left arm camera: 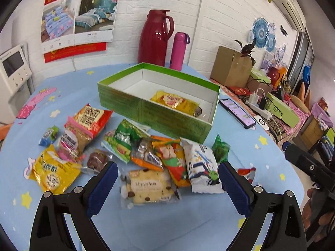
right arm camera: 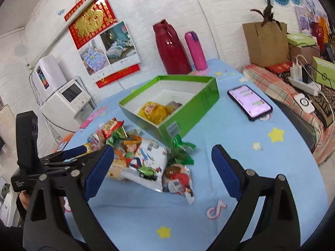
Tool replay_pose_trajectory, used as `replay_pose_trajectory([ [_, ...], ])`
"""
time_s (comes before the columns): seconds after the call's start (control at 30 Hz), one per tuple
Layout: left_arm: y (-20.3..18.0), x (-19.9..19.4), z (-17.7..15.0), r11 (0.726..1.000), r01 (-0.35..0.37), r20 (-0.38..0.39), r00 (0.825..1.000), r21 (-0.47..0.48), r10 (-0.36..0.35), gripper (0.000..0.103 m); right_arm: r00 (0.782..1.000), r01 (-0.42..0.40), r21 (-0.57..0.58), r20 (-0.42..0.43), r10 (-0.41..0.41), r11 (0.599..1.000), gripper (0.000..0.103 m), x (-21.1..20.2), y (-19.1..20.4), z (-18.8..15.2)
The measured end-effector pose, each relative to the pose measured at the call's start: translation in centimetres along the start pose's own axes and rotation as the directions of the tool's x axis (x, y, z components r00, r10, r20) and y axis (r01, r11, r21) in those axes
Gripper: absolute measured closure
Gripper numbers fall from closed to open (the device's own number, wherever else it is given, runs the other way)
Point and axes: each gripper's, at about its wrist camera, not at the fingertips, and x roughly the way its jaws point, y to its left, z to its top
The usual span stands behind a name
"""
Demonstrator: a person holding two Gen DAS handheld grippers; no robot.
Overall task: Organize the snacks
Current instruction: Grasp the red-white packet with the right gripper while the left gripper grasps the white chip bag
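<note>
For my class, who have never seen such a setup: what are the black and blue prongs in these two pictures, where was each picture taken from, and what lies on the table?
Each picture comes from a camera on a hand-held claw, looking along its two blue-padded fingers. A person holds one claw in each hand. The left claw and the right claw are both open and hold nothing. On the blue star-print tablecloth lies a pile of wrapped snacks, among them a chocolate-chip cake and a white packet. Behind stands an open green box with a yellow packet inside. A phone lies beside the box.
</note>
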Motion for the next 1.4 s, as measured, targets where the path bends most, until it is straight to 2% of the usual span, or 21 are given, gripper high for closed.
replay_pose_trajectory([
  [0.07, 0.2, 0.3, -1.0, 0.999, 0.028, -0.017, 0.999, -0.016, -0.028, 0.005, 0.999, 0.005, -0.001, -0.051, -0.005, 1.0, 0.009, 0.7, -0.5, -1.4],
  [0.2, -0.1, 0.7, -2.1, 0.998, 0.057, -0.048, 0.997, -0.013, -0.057, 0.007, 0.991, 0.026, -0.041, -0.134, -0.031, 0.999, 0.023, 2.7, -0.6, -3.5],
  [0.27, -0.7, 0.8, -2.2, 0.998, 0.056, -0.055, 0.997, 0.014, -0.055, 0.011, 0.987, 0.029, -0.045, -0.155, -0.036, 0.999, 0.03, 3.6, -0.8, -3.8],
  [0.37, -1.7, 0.8, -1.7, 0.997, 0.063, -0.047, 0.997, 0.049, -0.061, 0.012, 0.986, 0.027, -0.064, -0.16, -0.037, 0.998, 0.032, 4.4, -0.7, -4.1],
  [0.4, -2.0, 1.0, -1.4, 0.996, 0.064, -0.044, 0.997, 0.061, -0.061, 0.012, 0.986, 0.03, -0.076, -0.159, -0.042, 0.997, 0.036, 4.6, -0.6, -4.2],
  [0.43, -2.5, 1.2, -1.1, 0.995, 0.064, -0.04, 0.997, 0.077, -0.061, 0.016, 0.985, 0.036, -0.088, -0.164, -0.05, 0.996, 0.042, 4.9, -0.5, -4.2],
  [0.5, -3.3, 2.2, -0.5, 0.992, 0.077, -0.057, 0.996, 0.104, -0.071, 0.035, 0.98, 0.049, -0.091, -0.186, -0.065, 0.995, 0.07, 5.5, -0.9, -4.3],
  [0.67, -5.1, 5.2, 0.6, 0.989, 0.084, -0.111, 0.991, 0.124, -0.07, 0.035, 0.983, 0.042, -0.054, -0.174, -0.051, 0.998, 0.07, 4.5, -2.5, -4.6],
  [0.93, -7.4, 10.2, 0.5, 0.978, 0.022, -0.202, 0.979, 0.206, 0.02, 0.035, 0.986, 0.053, 0.0, -0.159, -0.052, 0.999, 0.07, 3.1, -4.2, -4.7],
  [0.97, -7.4, 10.4, 0.3, 0.976, 0.02, -0.193, 0.981, 0.215, 0.023, 0.035, 0.986, 0.05, 0.001, -0.158, -0.05, 0.999, 0.07, 3.1, -4.2, -4.7],
  [1.03, -7.6, 10.4, 0.0, 0.971, 0.011, -0.182, 0.983, 0.24, 0.034, 0.036, 0.987, 0.048, -0.001, -0.155, -0.048, 0.999, 0.07, 3.1, -4.2, -4.7],
  [1.07, -7.6, 10.2, -0.1, 0.97, 0.014, -0.182, 0.983, 0.244, 0.032, 0.044, 0.987, 0.046, 0.001, -0.154, -0.045, 0.999, 0.07, 3.2, -4.2, -4.7],
  [1.2, -7.1, 9.3, -0.4, 0.971, 0.041, -0.192, 0.981, 0.235, 0.005, 0.047, 0.987, 0.04, 0.012, -0.157, -0.038, 0.999, 0.07, 3.2, -4.0, -4.6],
  [1.3, -6.3, 8.2, -0.6, 0.977, 0.086, -0.194, 0.98, 0.197, -0.047, 0.048, 0.989, 0.014, 0.01, -0.147, -0.012, 1.0, 0.07, 2.6, -3.4, -4.3],
  [1.4, -5.4, 6.2, -0.4, 0.98, 0.104, -0.169, 0.983, 0.17, -0.075, 0.048, 0.992, 0.006, -0.02, -0.122, -0.008, 1.0, 0.07, 1.7, -2.3, -3.7],
])
